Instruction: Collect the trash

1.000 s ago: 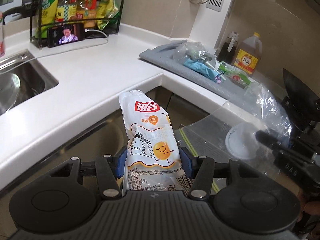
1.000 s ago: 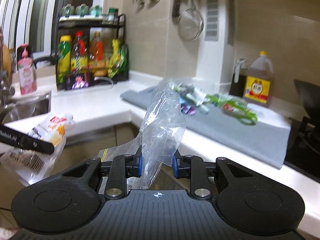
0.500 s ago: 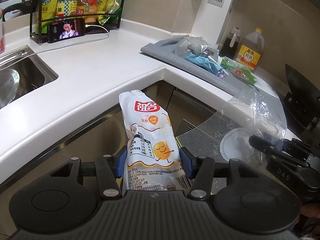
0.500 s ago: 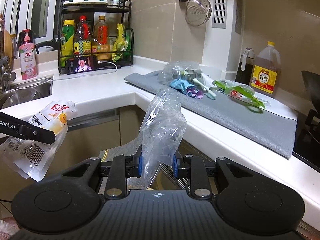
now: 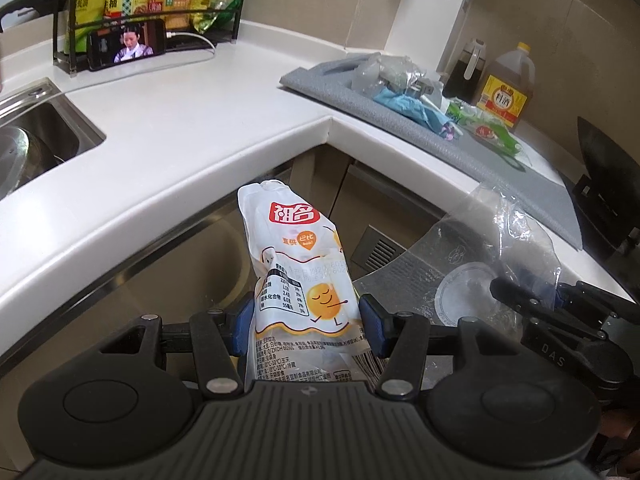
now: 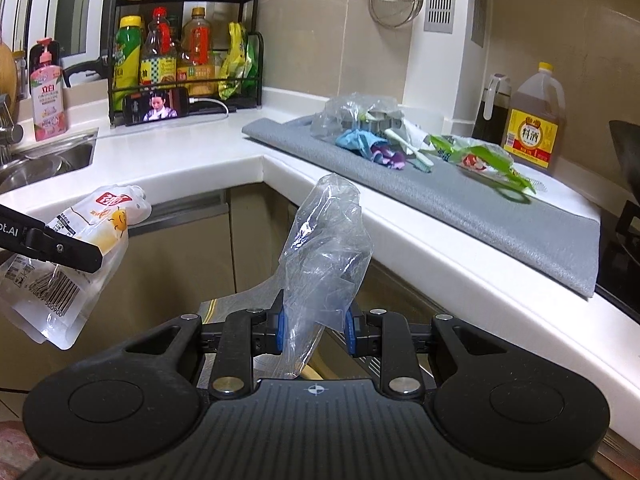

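The left gripper (image 5: pixel 306 330) is clamping a white snack pouch (image 5: pixel 298 272) in mid-air off the surface (image 5: pixel 192 136); the right gripper (image 6: pixel 315 330) is pinching a clear plastic bag (image 6: pixel 326 248). Next, probably, dropping both into a bin, unseen here.

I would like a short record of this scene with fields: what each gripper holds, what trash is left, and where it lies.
left gripper: shut on white snack pouch, held in the air in front of the cabinets
right gripper: shut on clear plastic bag, also in the air
trash left: crumpled clear bag, blue wrapper, green wrapper
location: on the grey mat on the white counter
nearby: phone playing video by the bottle rack
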A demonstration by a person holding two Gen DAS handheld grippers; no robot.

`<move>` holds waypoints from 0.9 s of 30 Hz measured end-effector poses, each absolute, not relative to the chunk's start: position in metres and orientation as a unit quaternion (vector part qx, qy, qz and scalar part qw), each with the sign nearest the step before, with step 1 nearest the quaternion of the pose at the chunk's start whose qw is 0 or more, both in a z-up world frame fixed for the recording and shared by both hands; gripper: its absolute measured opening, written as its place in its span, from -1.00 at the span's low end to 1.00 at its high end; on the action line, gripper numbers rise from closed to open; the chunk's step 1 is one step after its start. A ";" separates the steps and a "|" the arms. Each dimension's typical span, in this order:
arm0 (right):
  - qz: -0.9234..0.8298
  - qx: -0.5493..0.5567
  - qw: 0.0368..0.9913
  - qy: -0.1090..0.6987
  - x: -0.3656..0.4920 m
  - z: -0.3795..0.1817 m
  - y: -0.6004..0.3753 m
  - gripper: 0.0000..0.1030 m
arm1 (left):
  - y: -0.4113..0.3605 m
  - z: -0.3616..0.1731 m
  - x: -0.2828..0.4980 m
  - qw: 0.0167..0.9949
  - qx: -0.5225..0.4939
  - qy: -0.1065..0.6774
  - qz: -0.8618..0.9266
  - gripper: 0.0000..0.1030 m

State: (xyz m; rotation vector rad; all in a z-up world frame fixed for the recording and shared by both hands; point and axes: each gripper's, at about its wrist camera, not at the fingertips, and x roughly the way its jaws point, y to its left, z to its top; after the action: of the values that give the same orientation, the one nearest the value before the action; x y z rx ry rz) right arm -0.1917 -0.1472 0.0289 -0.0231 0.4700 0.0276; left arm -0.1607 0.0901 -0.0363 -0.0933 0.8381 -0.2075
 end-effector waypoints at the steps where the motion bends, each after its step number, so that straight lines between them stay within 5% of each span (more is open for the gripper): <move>1: 0.014 -0.013 0.972 0.235 -0.190 0.027 -0.147 -0.45 | 0.089 -0.038 -0.160 0.906 -0.045 0.409 -0.101 0.15; 27: 0.014 -0.044 0.952 0.302 -0.152 -0.015 -0.137 -0.45 | 0.089 -0.091 -0.129 0.877 -0.041 0.469 -0.089 0.16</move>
State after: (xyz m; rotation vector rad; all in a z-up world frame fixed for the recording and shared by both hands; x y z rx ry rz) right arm -0.1523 -0.1369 -0.0153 -0.0898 0.6138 0.0295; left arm -0.1286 0.0887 -0.0911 -0.0862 0.9793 -0.1867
